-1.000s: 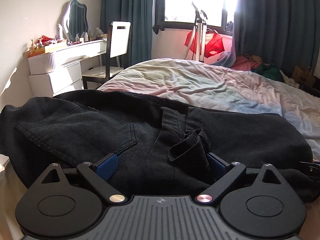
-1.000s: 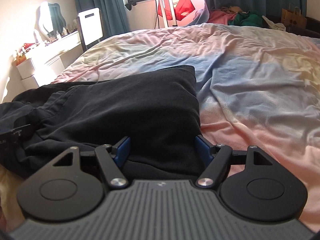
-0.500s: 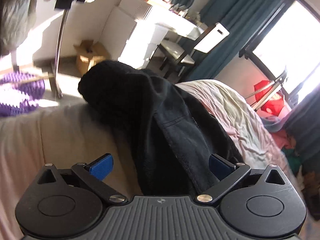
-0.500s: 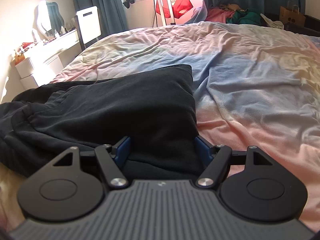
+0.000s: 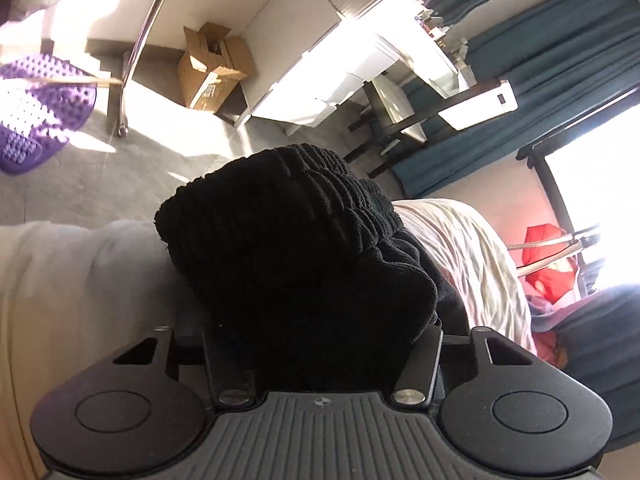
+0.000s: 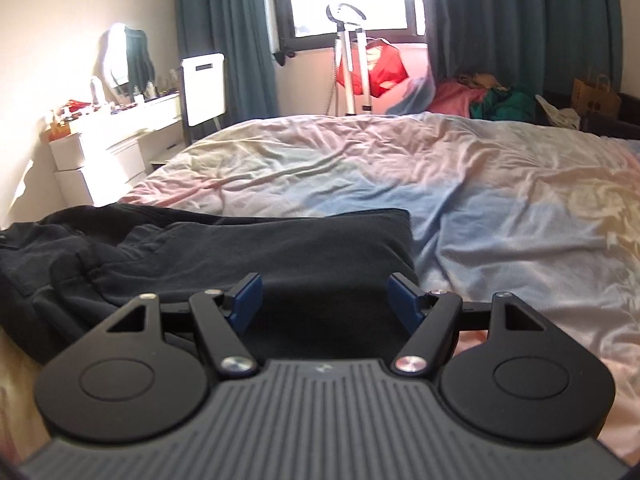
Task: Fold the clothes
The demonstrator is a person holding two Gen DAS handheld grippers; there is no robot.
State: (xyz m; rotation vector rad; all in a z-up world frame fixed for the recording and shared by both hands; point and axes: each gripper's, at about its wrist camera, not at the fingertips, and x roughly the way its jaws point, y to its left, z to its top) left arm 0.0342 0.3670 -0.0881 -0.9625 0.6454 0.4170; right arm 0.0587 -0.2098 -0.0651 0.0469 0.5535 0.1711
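- Step, my judgement: mid-fold, one end of the black trousers [image 5: 288, 264] bunched in my left hand-held gripper [image 5: 320, 344]; next move calls for carrying it over the part lying on the bed [image 6: 460, 184].
- Left jaws narrow, clamped on cloth.
- Right hand-held gripper [image 6: 326, 298] wide, trousers' folded edge between its fingers, ungripped.

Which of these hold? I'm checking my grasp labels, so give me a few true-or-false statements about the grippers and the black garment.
1. The right gripper is open over the black garment. True.
2. The left gripper is open and empty. False: it is shut on bunched black fabric.
3. The garment lies on the bed. True.
4. A cardboard box sits on the bed. False: it stands on the floor.
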